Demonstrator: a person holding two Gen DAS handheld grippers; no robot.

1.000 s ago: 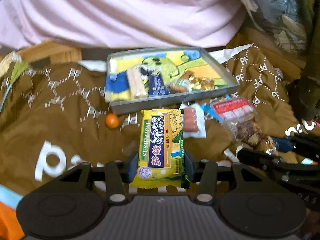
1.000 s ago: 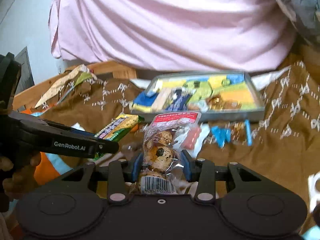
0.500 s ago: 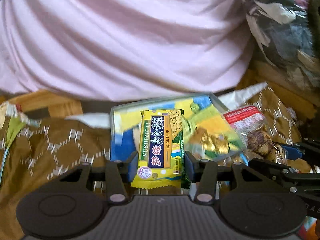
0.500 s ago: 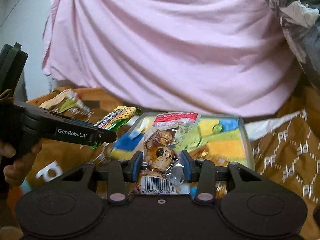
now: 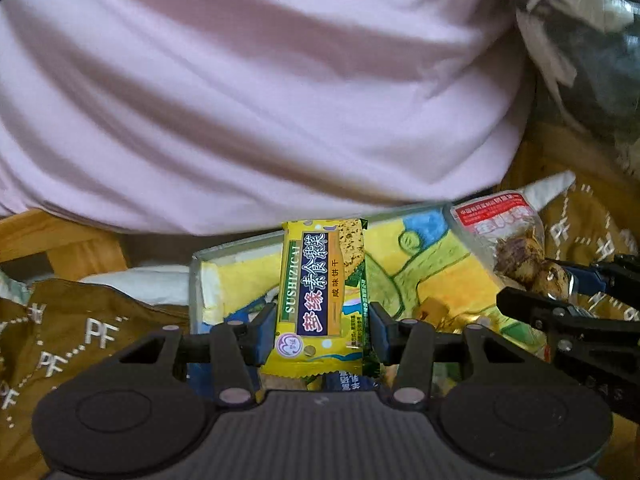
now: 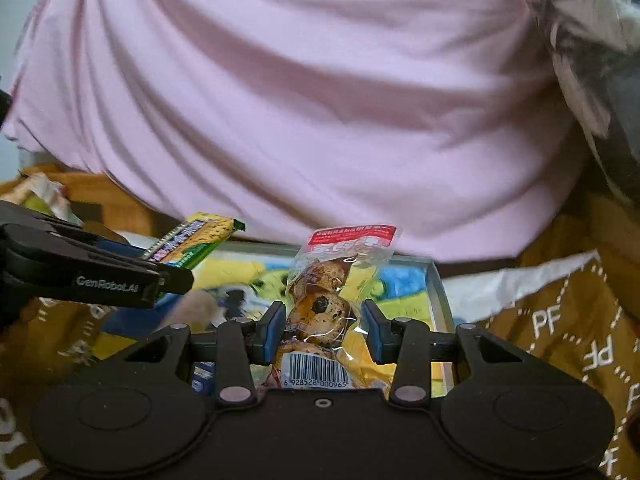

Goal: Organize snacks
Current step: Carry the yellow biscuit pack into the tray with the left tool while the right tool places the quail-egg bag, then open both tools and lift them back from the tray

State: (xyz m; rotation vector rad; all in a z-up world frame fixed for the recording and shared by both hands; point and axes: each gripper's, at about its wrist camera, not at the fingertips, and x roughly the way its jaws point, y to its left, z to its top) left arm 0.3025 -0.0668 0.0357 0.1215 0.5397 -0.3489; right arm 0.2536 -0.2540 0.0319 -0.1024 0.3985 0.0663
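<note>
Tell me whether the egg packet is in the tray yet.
Not yet. The egg packet is held above the tray, clamped in the right gripper.

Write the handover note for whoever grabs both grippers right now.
Left gripper: shut on the yellow cracker pack, held upright over the tray.
Right gripper: shut on the clear bag of speckled eggs, also over the tray.
Tray: sits on the brown cloth and already holds a few snacks, though they are blurred and mostly hidden.
Done: both packs picked up and brought over the tray.
Left: lower and release each pack into the tray, probably one at a time since the grippers are close together, then check the cloth for other loose snacks, out of view now.
</note>
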